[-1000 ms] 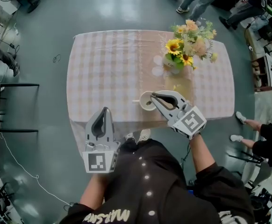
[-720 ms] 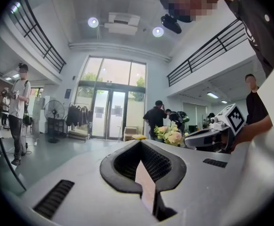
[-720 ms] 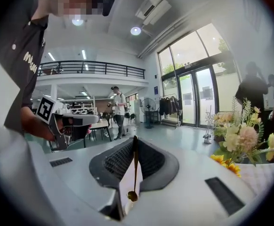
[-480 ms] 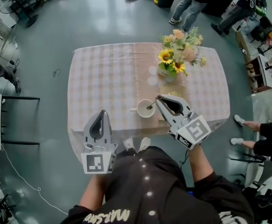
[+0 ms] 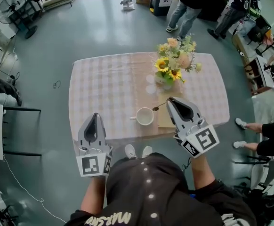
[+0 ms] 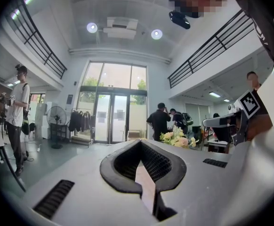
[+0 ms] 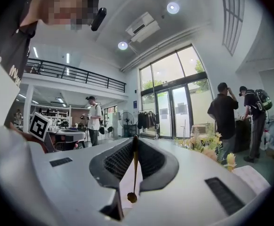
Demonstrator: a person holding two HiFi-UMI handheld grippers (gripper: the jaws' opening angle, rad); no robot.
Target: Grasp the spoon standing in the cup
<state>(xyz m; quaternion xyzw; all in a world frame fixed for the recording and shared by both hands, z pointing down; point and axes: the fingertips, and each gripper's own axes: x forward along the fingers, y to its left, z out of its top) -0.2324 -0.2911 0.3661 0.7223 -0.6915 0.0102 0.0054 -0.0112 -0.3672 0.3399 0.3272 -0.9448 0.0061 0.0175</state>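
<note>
Right claw [image 7: 135, 140]: clenched on the spoon [image 7: 134, 173]. The thin handle runs straight down the seam between the two ribbed pads. A small rounded end hangs on the camera side.

Head view: the rest of the spoon [image 5: 159, 106] pokes out past the claw tips toward the cup [image 5: 145, 116]. It is in the air beside the rim, not standing in the cup. Grasp looks made.

Handling (judgement):
- Slim metal-looking spoon, so light and stiff. It should not bend under the pads.
- The shaft is smooth and narrow, so it may pivot or slide in a pinch this small. Keep the hold centred on the pads, along the handle and away from the bowl end.
- Avoid quick wrist turns.

Cup: white, handle pointing to the person's left, upright on the surface [image 5: 108, 88] near its front edge. Appears empty, but the inside is too small to check. It could tip if the spoon knocks it.

Flowers [image 5: 173, 65]: in a vase beyond the cup, apart from it.

Left claw [image 6: 140, 144]: clenched with nothing between the pads, held low off the front edge of the surface.
</note>
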